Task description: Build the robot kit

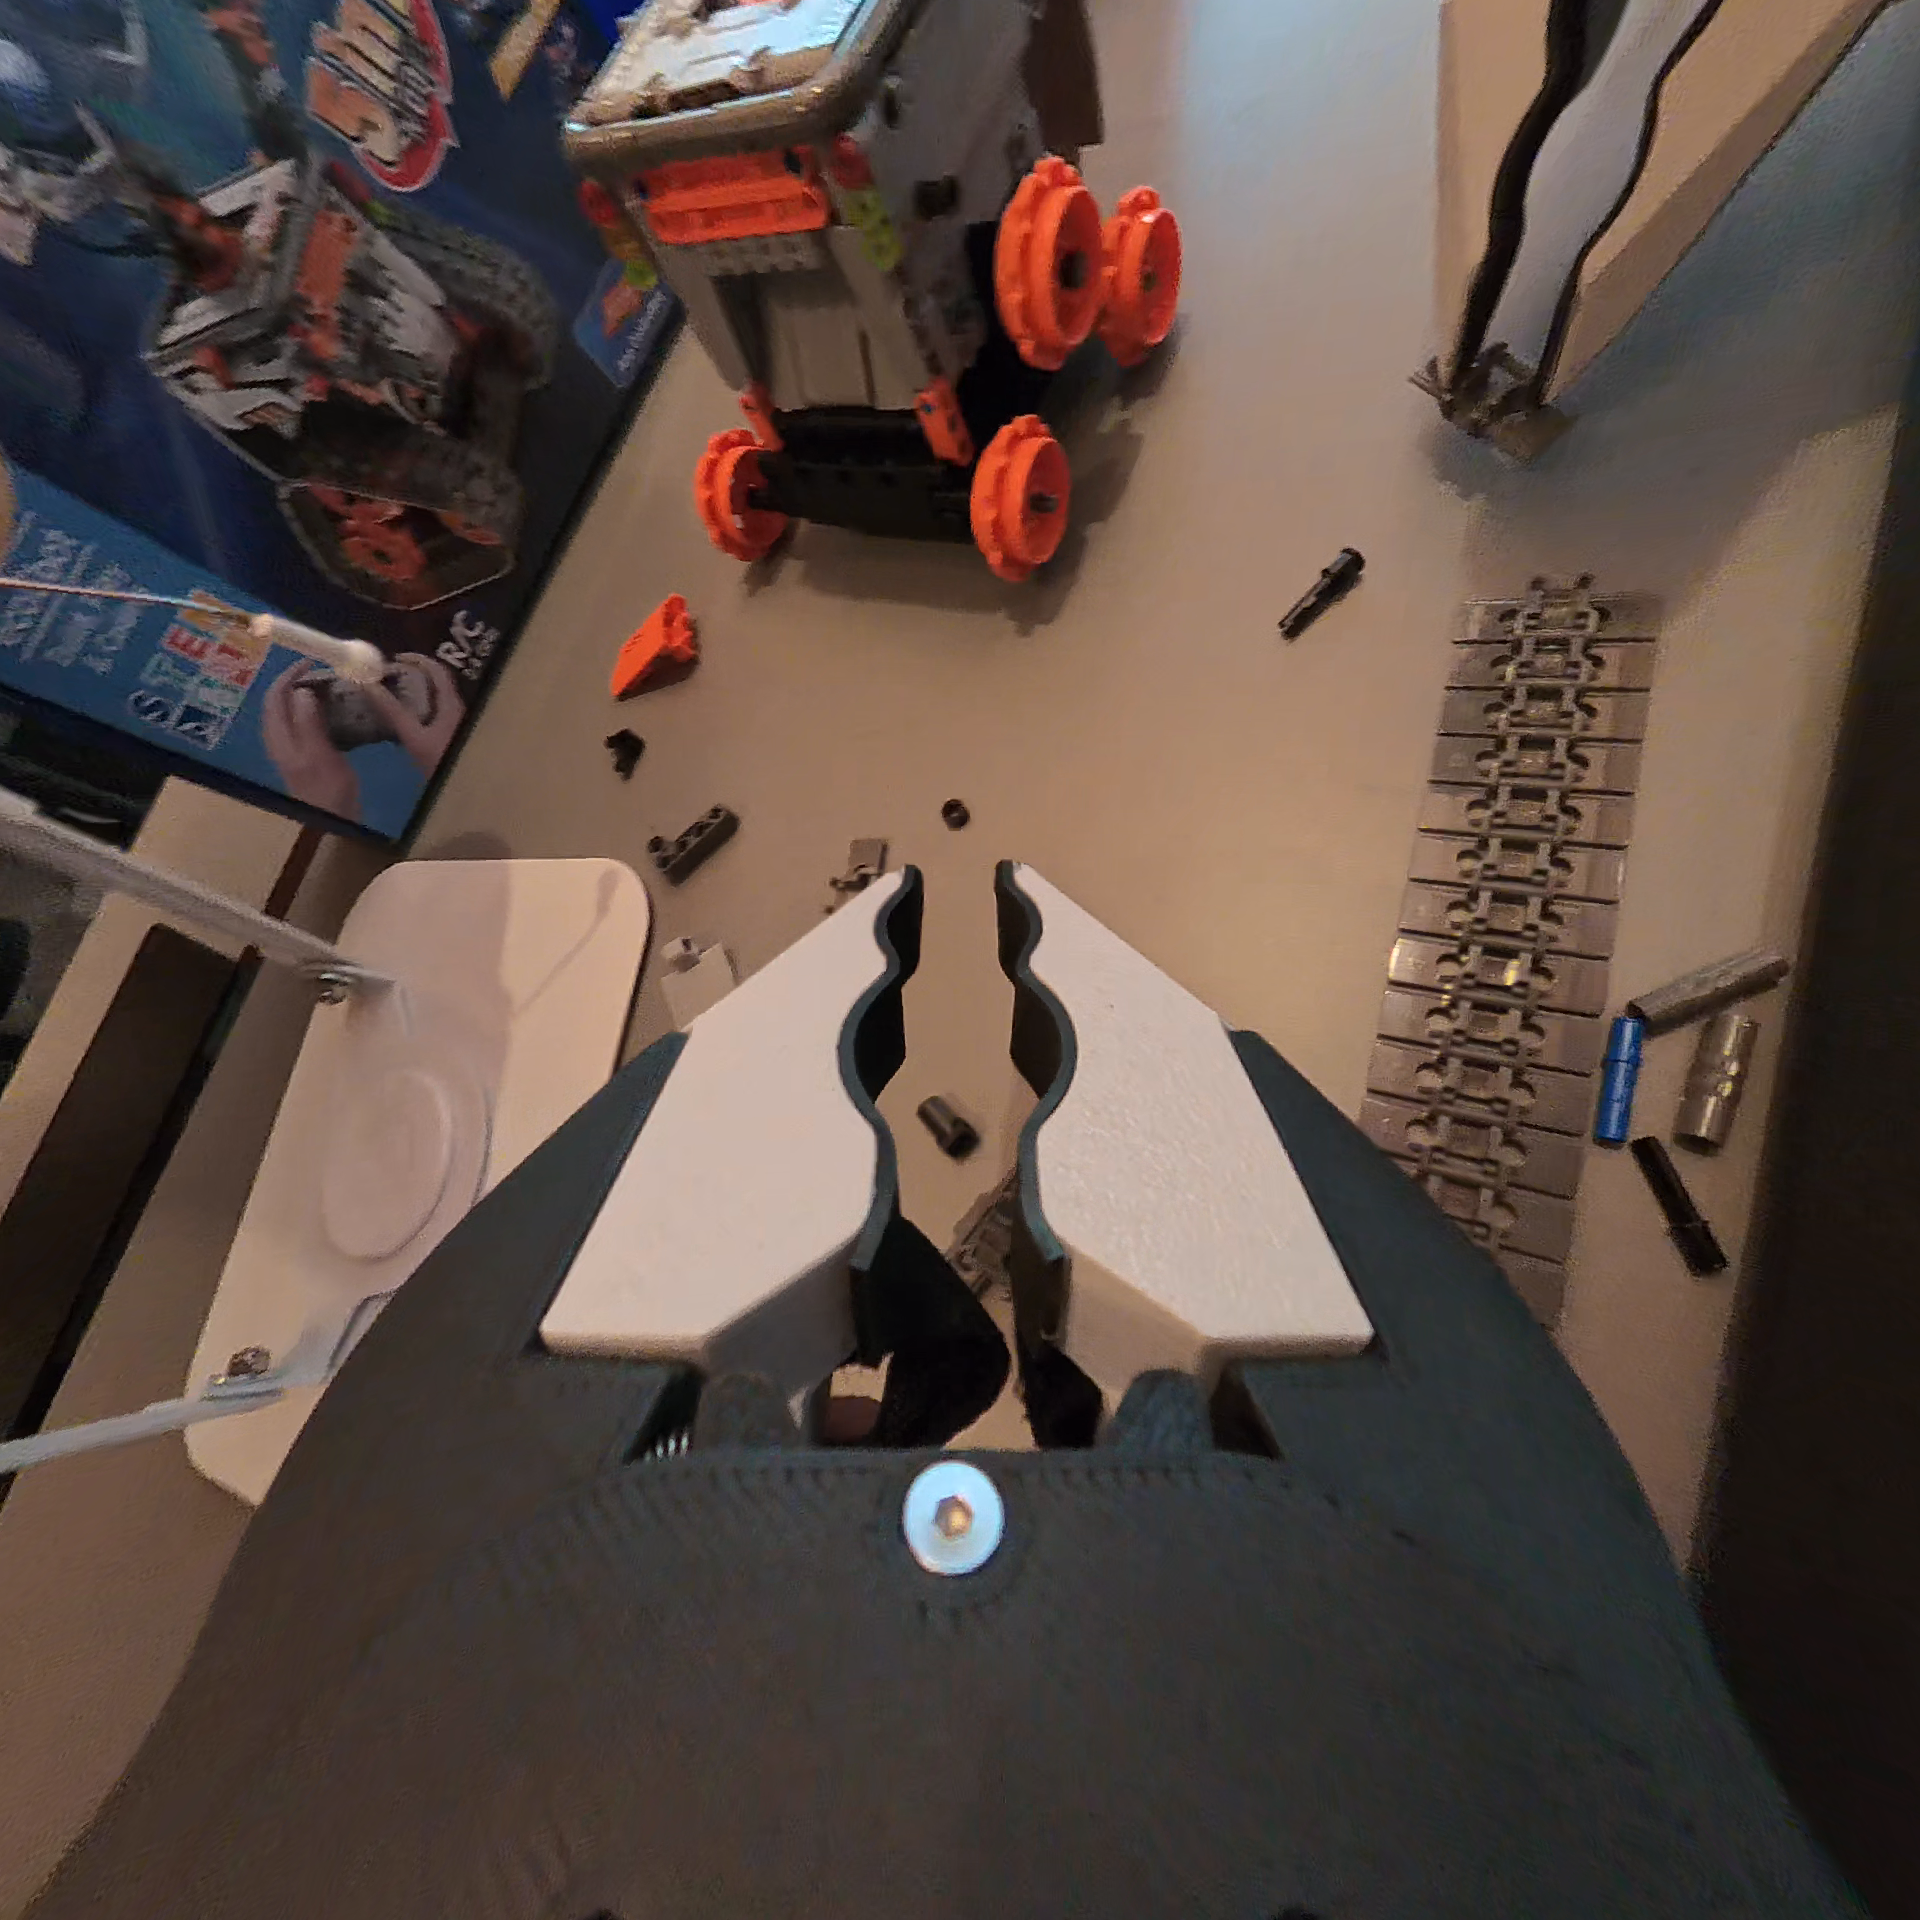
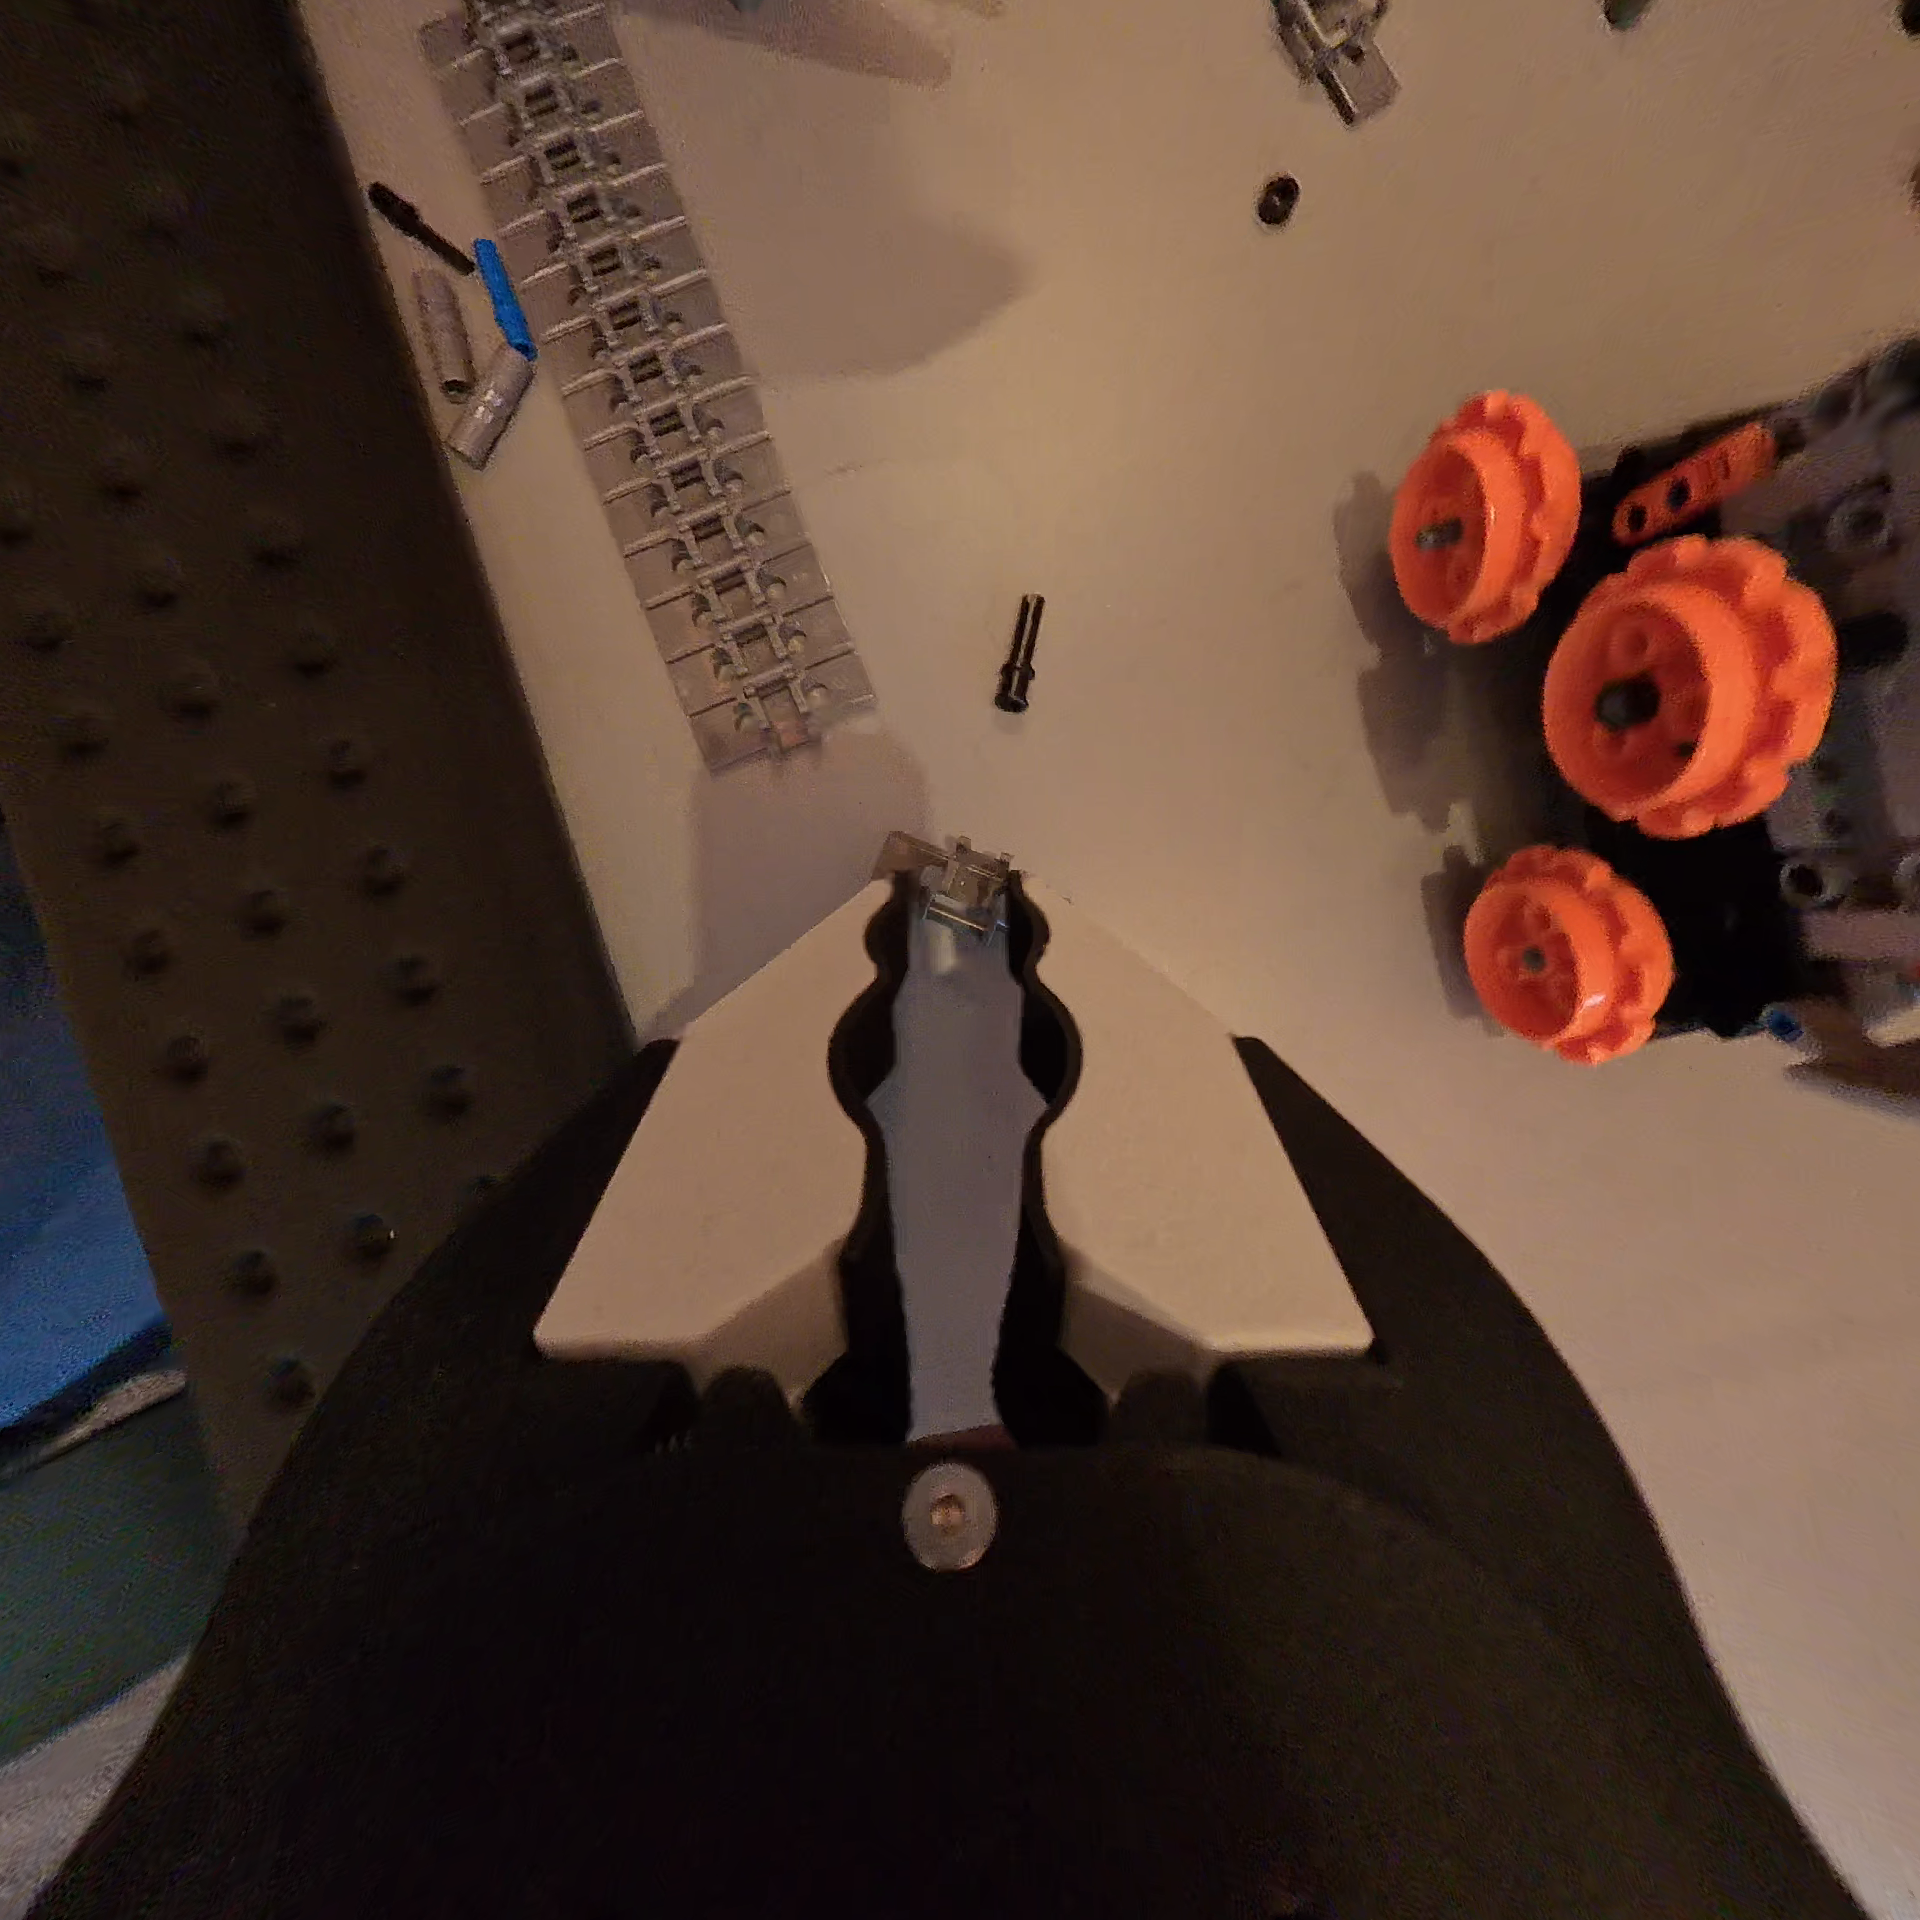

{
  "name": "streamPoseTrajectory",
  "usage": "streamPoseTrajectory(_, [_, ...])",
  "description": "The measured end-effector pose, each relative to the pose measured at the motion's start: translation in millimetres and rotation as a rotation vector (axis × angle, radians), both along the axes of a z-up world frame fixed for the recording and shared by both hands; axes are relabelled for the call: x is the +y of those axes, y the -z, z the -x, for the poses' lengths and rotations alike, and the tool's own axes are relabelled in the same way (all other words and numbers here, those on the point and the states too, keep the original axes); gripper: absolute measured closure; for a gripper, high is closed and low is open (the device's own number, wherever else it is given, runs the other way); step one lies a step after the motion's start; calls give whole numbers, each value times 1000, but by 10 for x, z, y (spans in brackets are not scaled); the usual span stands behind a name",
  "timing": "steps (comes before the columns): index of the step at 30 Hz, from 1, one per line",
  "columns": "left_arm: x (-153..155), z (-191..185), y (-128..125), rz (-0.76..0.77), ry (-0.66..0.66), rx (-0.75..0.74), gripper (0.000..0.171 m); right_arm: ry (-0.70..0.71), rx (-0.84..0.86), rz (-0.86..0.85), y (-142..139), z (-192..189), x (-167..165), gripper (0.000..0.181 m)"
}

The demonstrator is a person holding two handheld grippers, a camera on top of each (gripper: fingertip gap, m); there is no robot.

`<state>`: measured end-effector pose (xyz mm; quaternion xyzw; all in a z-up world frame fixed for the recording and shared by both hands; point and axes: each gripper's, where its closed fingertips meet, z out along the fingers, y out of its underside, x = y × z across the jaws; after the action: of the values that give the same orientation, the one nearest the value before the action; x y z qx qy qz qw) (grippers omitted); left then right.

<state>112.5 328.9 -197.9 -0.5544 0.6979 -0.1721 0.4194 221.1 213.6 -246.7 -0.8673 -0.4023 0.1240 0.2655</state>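
- Track link [image 2: 961, 883], small grey plastic, is sitting pinched at the right gripper [image 2: 958, 902] tips; light, stiff, slippery, best held across its flat sides.
- Left gripper [image 1: 958, 883] is hovering slightly parted, empty, over a black bushing [image 1: 948, 1125].
- Track strip [image 2: 649, 416] and wheeled model [image 2: 1683, 686] are lying nearby.

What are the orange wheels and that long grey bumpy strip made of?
The orange wheels look like hard moulded plastic: even bright colour, crisp notched rims, soft sheen. The grey track strip seems to be plastic links clipped together. Its dull silvery shine could pass for metal, but the repeated moulded shapes suggest plastic.
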Motion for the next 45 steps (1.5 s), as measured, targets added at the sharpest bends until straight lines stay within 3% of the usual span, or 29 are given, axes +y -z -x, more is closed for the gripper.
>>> streamPoseTrajectory(1, [-26,-19,33,5,9,9,158,23,14,5,21,-24,-4,155])
streamPoseTrajectory(10, [13,-42,141,1,5,45,158,-6,19,-21,118,-125,-46,148])
streamPoseTrajectory(18, [25,-34,168,-6,4,58,158,-38,101,139,106,25,-389,155])
streamPoseTrajectory(24, [-17,-59,200,-5,22,71,158,-151,10,-131,-68,-33,-151,157])
streamPoseTrajectory(29, [-63,-74,209,8,45,69,157,-244,29,-91,76,-41,-80,169])
streamPoseTrajectory(38, [-694,-177,198,145,302,64,155,-314,115,-69,11,38,-174,163])
streamPoseTrajectory(45, [-995,-172,344,198,409,131,154,-315,129,-66,78,90,-130,173])
